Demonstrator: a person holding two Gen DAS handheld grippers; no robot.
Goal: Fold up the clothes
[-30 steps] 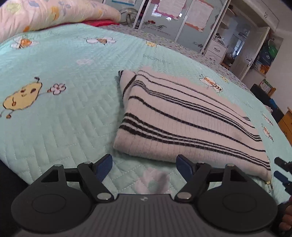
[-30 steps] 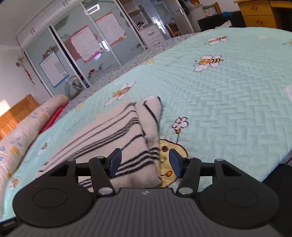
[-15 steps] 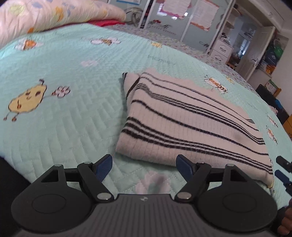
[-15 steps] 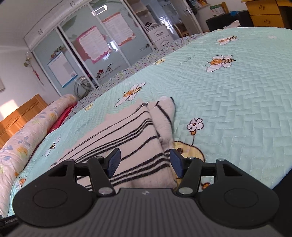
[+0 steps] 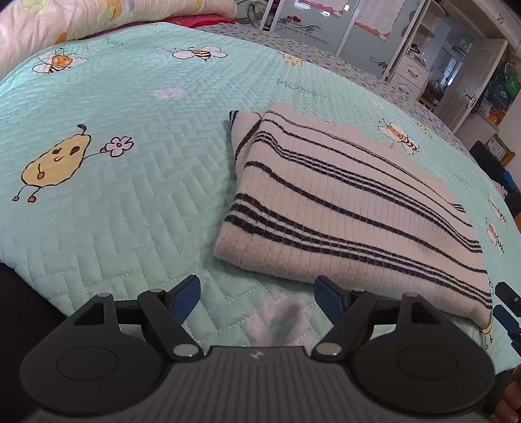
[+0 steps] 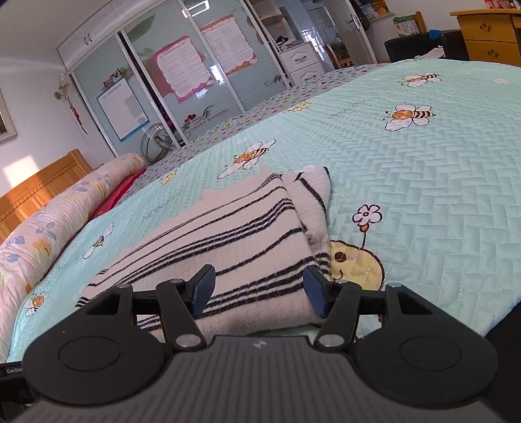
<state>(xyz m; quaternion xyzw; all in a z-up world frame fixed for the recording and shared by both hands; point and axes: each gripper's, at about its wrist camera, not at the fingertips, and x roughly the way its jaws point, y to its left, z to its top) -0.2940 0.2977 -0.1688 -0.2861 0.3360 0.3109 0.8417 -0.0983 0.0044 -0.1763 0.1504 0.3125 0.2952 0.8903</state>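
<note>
A folded white sweater with black stripes point(image 5: 342, 211) lies on the mint quilted bedspread point(image 5: 130, 211). My left gripper point(image 5: 257, 293) hovers open just short of the sweater's near edge, with only bedspread between its blue pads. In the right wrist view the same sweater point(image 6: 244, 240) runs away towards the far left. My right gripper point(image 6: 259, 289) stands open over its near end, the pads apart on either side of the cloth and not pressing it. The right gripper's tips point(image 5: 506, 306) show at the left view's right edge.
A rolled floral quilt point(image 6: 49, 221) lies along the wooden headboard point(image 6: 39, 185). Sliding glass wardrobe doors point(image 6: 195, 81) stand behind the bed, a wooden dresser point(image 6: 488, 29) at the far right. The bedspread point(image 6: 439, 195) drops off at its near edge.
The right wrist view has swung a little, so the sweater's near end now sits more squarely between the right fingers. The left gripper and the sweater have hardly moved.
</note>
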